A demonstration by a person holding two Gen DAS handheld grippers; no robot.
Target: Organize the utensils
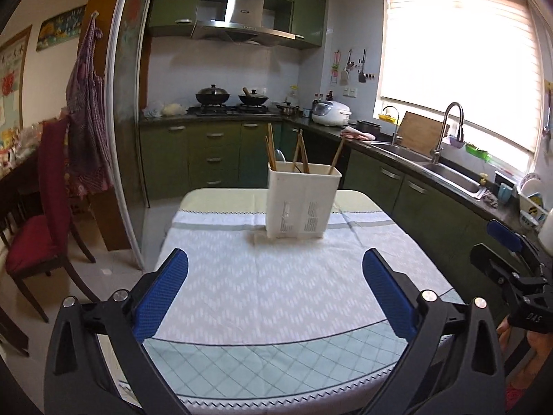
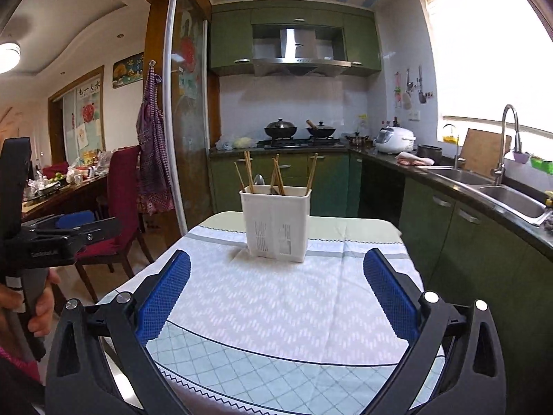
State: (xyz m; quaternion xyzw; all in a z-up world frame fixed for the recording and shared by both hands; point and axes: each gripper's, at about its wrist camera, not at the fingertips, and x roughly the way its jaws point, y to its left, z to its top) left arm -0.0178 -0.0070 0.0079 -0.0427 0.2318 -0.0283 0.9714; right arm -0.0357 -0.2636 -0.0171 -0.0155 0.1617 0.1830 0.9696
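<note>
A red-cushioned dining chair (image 1: 38,242) is standing off to the left of the left gripper (image 1: 275,263), beside a checked apron (image 1: 88,131) hanging on the door frame. The left gripper is hovering above the near end of a small table, its blue-padded fingers (image 1: 162,294) spread wide apart and holding nothing, over a tablecloth (image 1: 276,294) patterned in pale chevrons with a green lattice border. Straight ahead of those fingers, well beyond their tips, a white plastic utensil holder (image 1: 300,200) is sitting upright on the far half of the cloth, with wooden chopsticks (image 1: 270,148) leaning out of it at several angles and what looks like a spoon bowl just showing among them. Behind it, two lidded woks (image 1: 212,96) are resting on the stove under a steel range hood (image 1: 238,20). To the right, a white rice cooker (image 1: 331,112) is sitting on the counter, then a steel double sink (image 1: 446,169) with a tall faucet beneath a bright window blind.

In the right wrist view, the right gripper (image 2: 276,264) is hanging over the same near edge of the table, its blue fingers (image 2: 390,294) likewise parted and empty, the holder standing ahead of it and slightly left of centre between the tips. At the far right edge of the left wrist view, the right gripper's black frame is showing alongside the table.
</note>
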